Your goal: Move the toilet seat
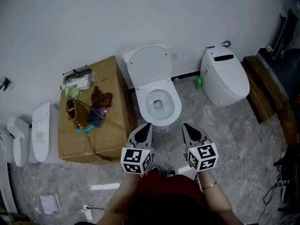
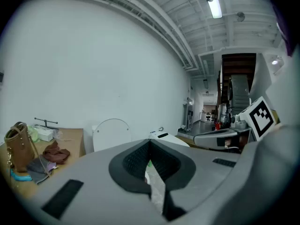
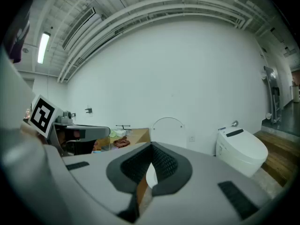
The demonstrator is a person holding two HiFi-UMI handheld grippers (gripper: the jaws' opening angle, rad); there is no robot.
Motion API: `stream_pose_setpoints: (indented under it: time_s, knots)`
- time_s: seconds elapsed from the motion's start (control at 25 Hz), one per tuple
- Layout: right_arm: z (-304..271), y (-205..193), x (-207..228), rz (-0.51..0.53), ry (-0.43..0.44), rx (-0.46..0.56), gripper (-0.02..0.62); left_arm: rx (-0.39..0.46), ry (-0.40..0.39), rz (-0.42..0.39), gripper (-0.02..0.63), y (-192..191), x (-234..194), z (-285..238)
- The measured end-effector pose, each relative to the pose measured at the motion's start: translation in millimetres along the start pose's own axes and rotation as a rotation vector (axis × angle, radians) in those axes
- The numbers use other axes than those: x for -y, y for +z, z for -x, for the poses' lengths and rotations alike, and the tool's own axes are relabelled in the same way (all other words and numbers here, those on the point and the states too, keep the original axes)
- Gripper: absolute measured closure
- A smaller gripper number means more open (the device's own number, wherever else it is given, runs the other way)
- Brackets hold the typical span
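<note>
Where wall (image 1: pixel 140 13) meets floor (image 1: pixel 225 135), box (image 1: pixel 115 121): left of the bowl (image 1: pixel 159 106), bag (image 1: pixel 72 109) on top.
Left gripper (image 1: pixel 146 125): fingers (image 1: pixel 142 134) closed, empty, near the bowl.
Toilet seat (image 1: pixel 175 97): down on the bowl, lid (image 1: pixel 149 64) raised.
Right gripper (image 1: pixel 185 125): fingers (image 1: pixel 193 135) closed, empty, beside the left.

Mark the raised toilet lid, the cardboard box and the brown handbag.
toilet lid (image 1: pixel 149 65), head view, middle of the raised lid.
cardboard box (image 1: pixel 112 125), head view, bare top near its right edge.
brown handbag (image 2: pixel 19 150), left gripper view, side of the bag's body.
</note>
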State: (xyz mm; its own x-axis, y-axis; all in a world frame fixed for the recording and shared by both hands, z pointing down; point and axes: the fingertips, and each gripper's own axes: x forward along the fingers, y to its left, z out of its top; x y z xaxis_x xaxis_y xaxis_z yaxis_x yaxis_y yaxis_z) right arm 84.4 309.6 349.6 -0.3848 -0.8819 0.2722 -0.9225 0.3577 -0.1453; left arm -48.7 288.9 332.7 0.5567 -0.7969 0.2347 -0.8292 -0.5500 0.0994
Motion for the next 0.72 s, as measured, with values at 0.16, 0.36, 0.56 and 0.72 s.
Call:
stream_pose_setpoints:
  time_s: [0.16, 0.36, 0.56, 0.72]
  knots:
    - [3.7, -4.4, 3.9, 0.007, 0.005, -0.012, 0.58, 0.001, 0.015, -0.003, 0.58, -0.2, 4.5, 1.8]
    - [4.6, -16.8, 16.2, -0.04, -0.016, -0.052, 0.58, -0.022, 0.027, 0.036, 0.58, -4.1, 2.0, 0.7]
    - [-1.5, -15.9, 23.8, -0.048, -0.023, -0.051, 0.58, -0.059, 0.048, 0.034, 0.58, -12.8, -6.5, -3.3]
    - [-14.5, -14.5, 38.1, -0.062, -0.04, -0.053, 0.579, -0.076, 0.055, 0.034, 0.578, -17.1, -16.2, -19.3]
